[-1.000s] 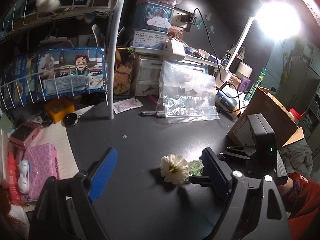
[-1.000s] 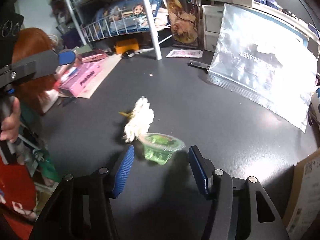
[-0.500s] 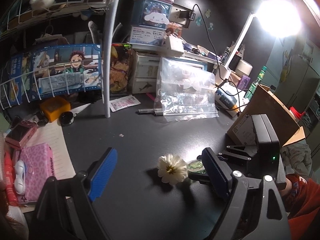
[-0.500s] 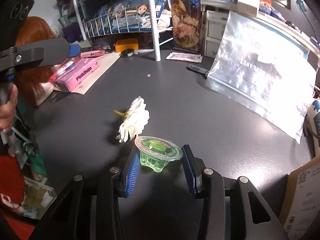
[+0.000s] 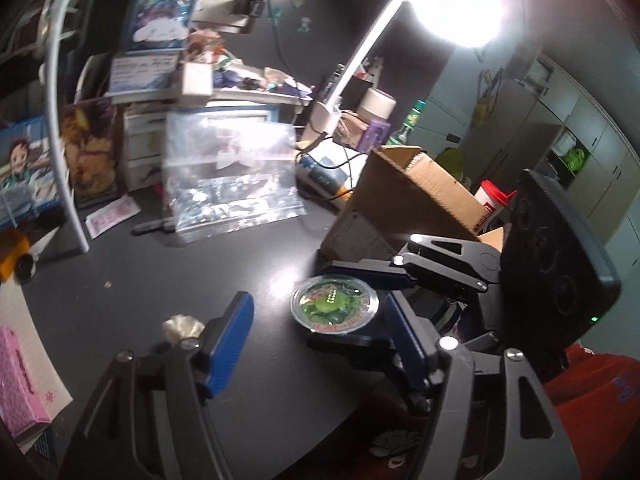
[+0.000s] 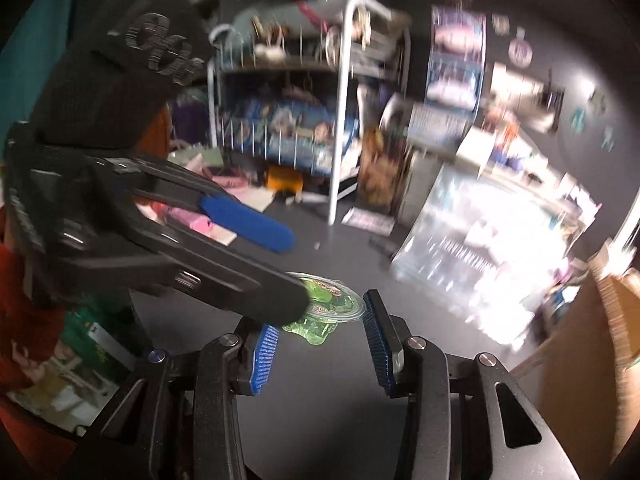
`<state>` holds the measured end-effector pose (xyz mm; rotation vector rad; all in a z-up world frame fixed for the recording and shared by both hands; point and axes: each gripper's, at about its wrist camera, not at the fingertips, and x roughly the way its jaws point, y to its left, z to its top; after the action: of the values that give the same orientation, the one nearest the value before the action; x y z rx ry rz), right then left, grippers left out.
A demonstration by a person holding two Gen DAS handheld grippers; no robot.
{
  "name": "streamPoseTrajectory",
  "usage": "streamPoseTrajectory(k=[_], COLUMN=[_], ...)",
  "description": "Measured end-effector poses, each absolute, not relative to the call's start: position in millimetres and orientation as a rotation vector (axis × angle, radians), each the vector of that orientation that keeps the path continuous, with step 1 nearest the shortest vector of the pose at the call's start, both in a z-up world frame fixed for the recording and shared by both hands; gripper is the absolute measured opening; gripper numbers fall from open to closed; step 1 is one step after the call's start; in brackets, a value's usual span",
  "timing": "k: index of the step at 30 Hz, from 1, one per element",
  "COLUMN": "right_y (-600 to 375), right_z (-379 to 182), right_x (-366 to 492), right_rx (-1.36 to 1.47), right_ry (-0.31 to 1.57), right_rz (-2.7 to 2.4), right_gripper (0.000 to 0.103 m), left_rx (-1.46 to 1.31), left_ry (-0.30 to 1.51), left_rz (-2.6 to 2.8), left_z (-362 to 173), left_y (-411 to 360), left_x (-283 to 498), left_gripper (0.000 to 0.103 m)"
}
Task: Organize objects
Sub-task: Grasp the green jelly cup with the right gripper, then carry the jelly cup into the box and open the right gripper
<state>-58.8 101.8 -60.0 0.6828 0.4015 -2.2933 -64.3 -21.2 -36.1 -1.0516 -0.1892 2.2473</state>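
Two claws share the dark worktop (image 5: 168, 280), and the left wrist view shows why they sit so close. The left claw (image 5: 320, 344) stands spread with nothing between its blue pads; its jaws have just been closing, yet no pad presses on anything. At about one o'clock from it, the small clear plastic cup of green jelly with a printed foil lid (image 5: 335, 308) hangs pinched by the right claw (image 5: 352, 304), whose black frame reaches in from three o'clock. The white fabric flower (image 5: 182, 326) lies on the worktop at nine o'clock, half hidden behind the left pad. An open brown cardboard box (image 5: 404, 200) stands at one o'clock beyond the cup, a likely place for it, though that is only my reading.

From the right wrist view, the right claw (image 6: 320, 324) pinches the jelly cup (image 6: 332, 312) by its sides under the rim, which seems to keep the lid level. The left claw's black finger crosses at ten o'clock, partly covering the cup, its blue pads (image 6: 248, 224) apart. The background is blurred here.
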Motion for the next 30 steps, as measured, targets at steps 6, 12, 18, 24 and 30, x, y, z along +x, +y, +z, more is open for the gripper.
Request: streamPoseTrajectory(k=[6, 12, 18, 24, 30], right_y=[131.5, 178.5, 234.9, 280.4, 298.8], right_z=[-29.8, -8.8, 1.8, -1.7, -8.8], right_x=[-43.0, -43.2, -51.7, -63.0, -66.6], right_rx=[0.584, 0.555, 0.624, 0.751, 0.817], right_ry=[0.444, 0.439, 0.382, 0.327, 0.305], right_rz=[-2.37, -2.464, -2.53, -2.55, -2.543], right_gripper=[0.037, 0.036, 0.037, 0.037, 0.037], left_rx=[-1.009, -0.981, -0.986, -1.034, -1.081], left_ry=[-0.141, -0.065, -0.027, -0.015, 0.004], left_rz=[2.198, 2.149, 2.074, 1.988, 1.962], left_z=[-4.1, 19.3, 26.9, 20.5, 12.8], left_y=[18.5, 72.7, 129.2, 179.3, 201.9], left_x=[-66.0, -79.4, -102.7, -122.6, -129.3], left_gripper=[0.049, 0.044, 0.044, 0.044, 0.044])
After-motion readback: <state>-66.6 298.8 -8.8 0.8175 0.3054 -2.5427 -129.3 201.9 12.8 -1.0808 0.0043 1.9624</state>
